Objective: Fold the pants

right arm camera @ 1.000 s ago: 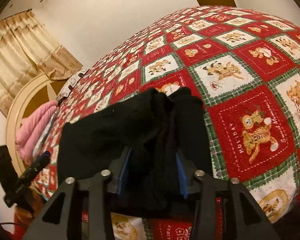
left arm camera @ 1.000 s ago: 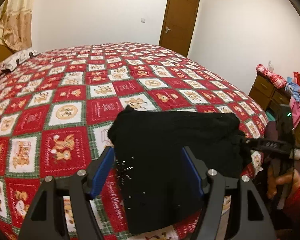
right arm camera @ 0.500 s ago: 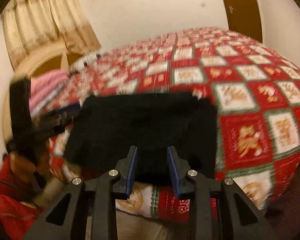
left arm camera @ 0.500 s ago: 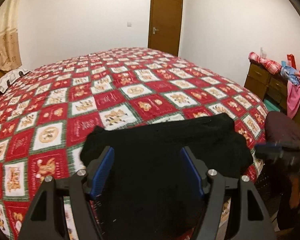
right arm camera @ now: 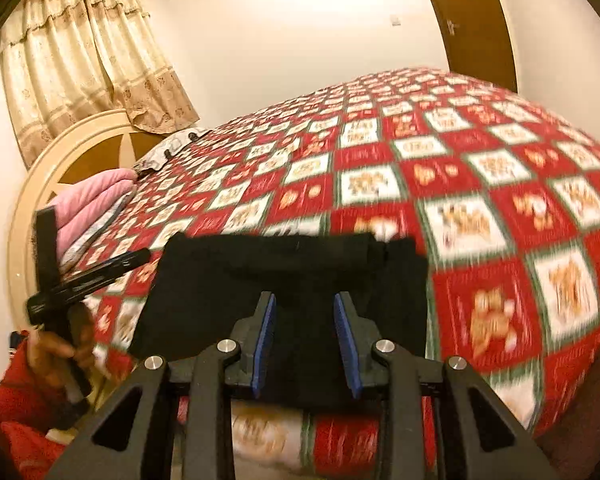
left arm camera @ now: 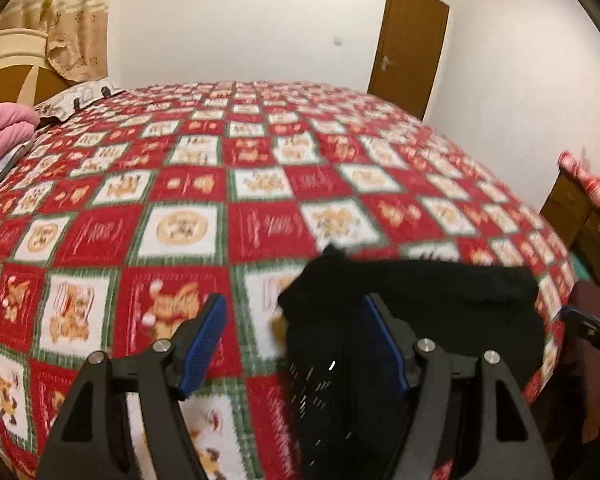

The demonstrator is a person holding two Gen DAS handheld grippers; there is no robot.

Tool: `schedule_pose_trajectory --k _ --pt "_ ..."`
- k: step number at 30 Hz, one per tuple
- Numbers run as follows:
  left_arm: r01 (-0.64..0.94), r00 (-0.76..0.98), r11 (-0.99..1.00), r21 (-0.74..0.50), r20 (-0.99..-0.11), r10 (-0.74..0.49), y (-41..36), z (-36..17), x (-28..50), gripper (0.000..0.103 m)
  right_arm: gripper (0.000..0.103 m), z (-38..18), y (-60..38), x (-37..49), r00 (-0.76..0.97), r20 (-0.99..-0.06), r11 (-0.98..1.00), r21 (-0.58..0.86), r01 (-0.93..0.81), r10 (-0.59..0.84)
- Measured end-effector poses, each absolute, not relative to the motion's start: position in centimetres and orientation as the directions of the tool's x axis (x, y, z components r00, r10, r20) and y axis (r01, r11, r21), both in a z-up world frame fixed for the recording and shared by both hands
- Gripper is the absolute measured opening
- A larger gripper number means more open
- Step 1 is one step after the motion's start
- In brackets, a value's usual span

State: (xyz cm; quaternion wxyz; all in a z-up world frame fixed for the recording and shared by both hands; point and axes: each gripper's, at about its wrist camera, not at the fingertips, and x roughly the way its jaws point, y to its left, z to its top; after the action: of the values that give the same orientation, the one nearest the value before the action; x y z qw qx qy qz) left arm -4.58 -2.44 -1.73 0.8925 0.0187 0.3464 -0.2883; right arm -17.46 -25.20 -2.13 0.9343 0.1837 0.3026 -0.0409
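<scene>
Blurring everything, motion smears the folded pants [right arm camera: 284, 280] and quilt [right arm camera: 500, 208].

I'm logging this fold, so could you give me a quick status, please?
Left gripper open, right gripper open, neither gripping. Pants folded, flat on the quilt near its edge. Nothing in the way.

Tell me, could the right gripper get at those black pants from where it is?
Probably yes. The right gripper hovers with jaws open just above the folded pants at the bed edge, and nothing lies between them.
</scene>
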Motion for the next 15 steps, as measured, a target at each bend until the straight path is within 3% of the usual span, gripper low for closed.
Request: schedule_pose_trajectory --k 6,9,10,12,15 --pt "0.555 0.568 0.821 -0.135 -0.659 -0.493 -6.8 -2.4 -2.7 0.072 0.033 -6.0 -26.8 -10.5 0.764 -0.645 0.921 0.309 0.236 0.021" --pt "0.48 0.535 0.871 -0.099 -0.754 -0.38 -8.2 -5.0 -0.2 0.075 0.035 -6.0 -26.9 -10.3 0.797 -0.603 0.914 0.329 0.239 0.008" --pt "0.454 0.504 0.88 -0.138 -0.775 -0.381 -8.0 -6.0 0.8 0.079 0.038 -5.9 -27.1 -10.3 0.799 -0.602 0.908 0.342 0.241 0.014" --pt "0.426 0.486 0.882 -0.198 -0.772 -0.409 -7.2 -6.3 1.4 0.084 0.045 -5.8 -27.2 -10.5 0.806 -0.59 0.899 0.378 0.22 0.051" --pt "0.422 0.499 0.887 -0.189 -0.768 -0.401 -6.5 -5.5 1.3 0.089 0.045 -4.7 -27.8 -12.2 0.83 -0.554 0.87 0.44 0.221 0.069"
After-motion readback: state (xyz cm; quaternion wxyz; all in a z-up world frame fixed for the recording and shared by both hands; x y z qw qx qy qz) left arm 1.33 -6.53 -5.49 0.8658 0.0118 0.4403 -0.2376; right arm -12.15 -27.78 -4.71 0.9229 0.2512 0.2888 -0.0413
